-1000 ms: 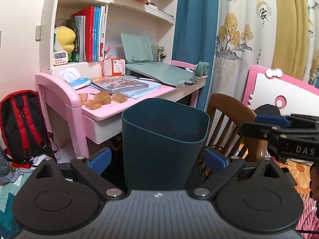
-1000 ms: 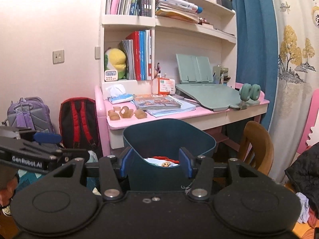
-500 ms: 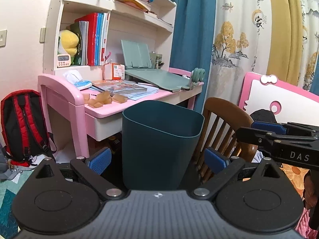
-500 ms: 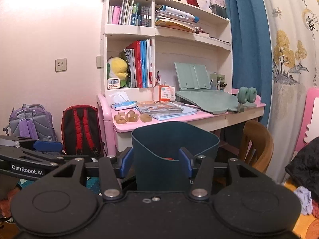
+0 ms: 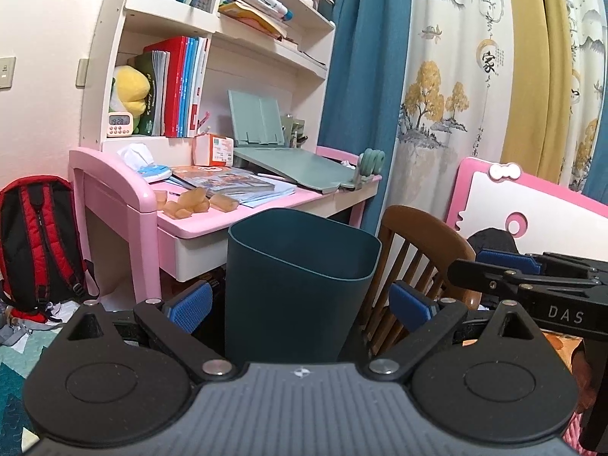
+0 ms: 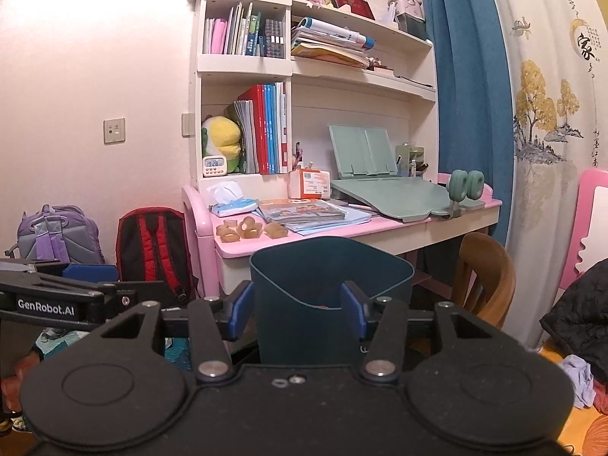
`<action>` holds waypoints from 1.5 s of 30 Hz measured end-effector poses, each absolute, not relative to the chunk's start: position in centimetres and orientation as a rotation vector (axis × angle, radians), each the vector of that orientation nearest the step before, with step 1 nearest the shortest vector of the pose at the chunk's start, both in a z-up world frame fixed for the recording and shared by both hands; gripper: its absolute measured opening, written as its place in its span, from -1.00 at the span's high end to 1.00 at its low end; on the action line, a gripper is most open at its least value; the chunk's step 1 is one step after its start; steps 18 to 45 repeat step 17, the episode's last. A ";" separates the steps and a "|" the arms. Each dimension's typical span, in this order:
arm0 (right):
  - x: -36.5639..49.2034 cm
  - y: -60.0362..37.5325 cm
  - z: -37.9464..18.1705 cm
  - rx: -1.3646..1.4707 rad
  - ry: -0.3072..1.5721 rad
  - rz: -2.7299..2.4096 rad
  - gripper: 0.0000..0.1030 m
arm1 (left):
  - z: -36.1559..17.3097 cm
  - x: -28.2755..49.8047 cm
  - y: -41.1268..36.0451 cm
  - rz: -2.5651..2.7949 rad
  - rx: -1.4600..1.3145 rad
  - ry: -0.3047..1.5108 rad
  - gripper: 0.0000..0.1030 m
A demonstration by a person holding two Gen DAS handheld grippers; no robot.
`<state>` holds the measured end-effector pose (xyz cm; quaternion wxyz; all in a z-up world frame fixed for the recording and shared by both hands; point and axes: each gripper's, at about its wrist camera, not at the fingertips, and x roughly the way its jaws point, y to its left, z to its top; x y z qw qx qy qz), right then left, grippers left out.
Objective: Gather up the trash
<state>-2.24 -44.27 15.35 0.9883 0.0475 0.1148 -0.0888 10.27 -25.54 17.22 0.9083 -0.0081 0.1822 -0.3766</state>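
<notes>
A dark teal trash bin (image 5: 296, 288) stands in front of the pink desk (image 5: 197, 228); its base is hidden behind my gripper bodies. My left gripper (image 5: 300, 304) is open, its blue pads wide apart on either side of the bin and short of it. My right gripper (image 6: 296, 306) is also open, with the bin (image 6: 330, 277) just beyond its pads. Only a red sliver of trash (image 6: 323, 307) shows over the bin's near rim. Amber scraps (image 5: 193, 201) lie on the desk's near corner. Each gripper shows side-on in the other's view: the right gripper (image 5: 478, 266), the left gripper (image 6: 98, 281).
A brown wooden chair (image 5: 421, 250) stands right of the bin. A red-and-black backpack (image 5: 38, 243) and a purple backpack (image 6: 57, 235) lean on the wall at left. Paper scraps (image 5: 57, 307) litter the floor by the red one. Books (image 6: 304, 209) and a green stand (image 6: 391, 193) cover the desk.
Both views now look at the bin from lower and slightly farther back. The trash inside it, plain in the right wrist view earlier, is almost hidden behind the rim. Both jaws kept their width.
</notes>
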 end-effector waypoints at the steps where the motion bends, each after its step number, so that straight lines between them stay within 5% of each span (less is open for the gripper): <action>1: -2.2 -44.3 15.3 0.097 0.231 -0.178 0.01 | 17.2 10.3 -25.5 -0.773 -0.021 0.377 -0.94; 45: -1.6 -44.4 15.3 0.115 0.249 -0.164 0.00 | 17.1 10.9 -24.2 -0.745 -0.077 0.381 -0.94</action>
